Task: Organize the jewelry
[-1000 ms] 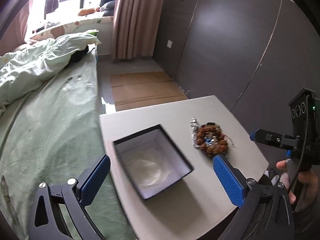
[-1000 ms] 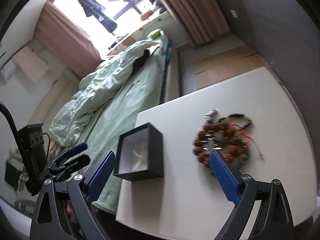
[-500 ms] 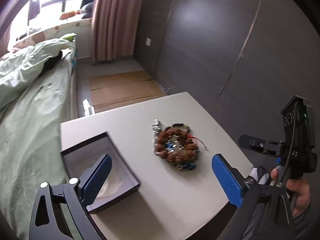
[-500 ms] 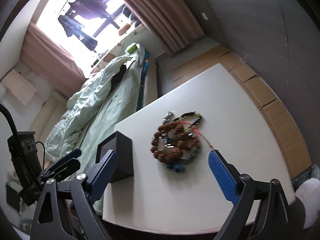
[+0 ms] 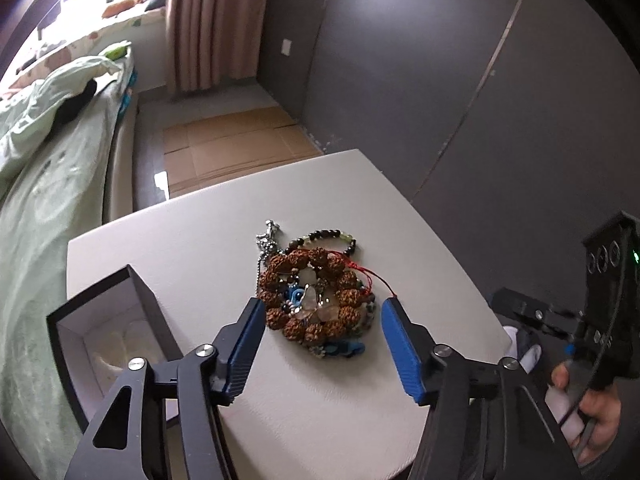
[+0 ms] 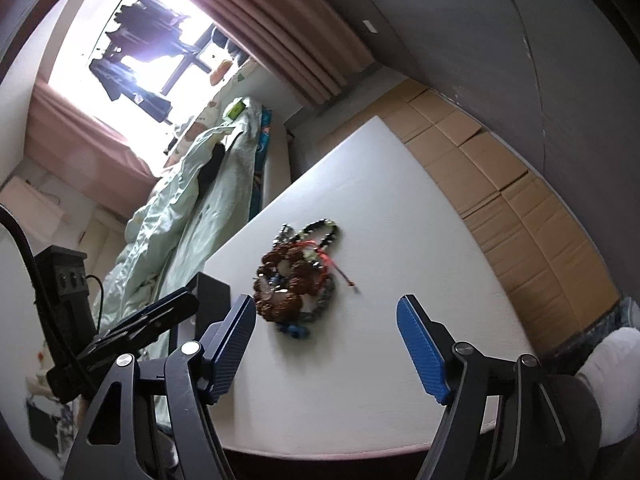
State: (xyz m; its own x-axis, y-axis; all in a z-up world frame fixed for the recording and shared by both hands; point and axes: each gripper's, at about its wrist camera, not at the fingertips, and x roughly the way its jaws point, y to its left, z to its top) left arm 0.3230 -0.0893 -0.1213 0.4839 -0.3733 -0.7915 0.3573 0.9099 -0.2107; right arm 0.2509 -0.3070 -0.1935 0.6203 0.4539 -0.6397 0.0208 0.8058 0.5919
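Note:
A pile of jewelry (image 5: 316, 292) lies on the white table (image 5: 208, 248): brown bead bracelets, a dark bead string, a silver chain, a red cord and blue bits. It also shows in the right wrist view (image 6: 296, 280). An open black box (image 5: 108, 344) with white lining stands at the table's left; in the right wrist view only its dark side (image 6: 210, 300) shows. My left gripper (image 5: 324, 344) is open, its blue pads either side of the pile's near edge, above the table. My right gripper (image 6: 326, 344) is open and empty, short of the pile.
A bed with a green quilt (image 5: 36, 152) runs along the table's left side. Flattened cardboard (image 5: 232, 148) covers the floor beyond the table. A dark wall (image 5: 440, 80) stands to the right. The right gripper's body (image 5: 600, 304) is at the table's right edge.
My left gripper has swung right from the box to the jewelry pile and moved closer, its pads narrowing. My right gripper has tilted and drifted right of the pile.

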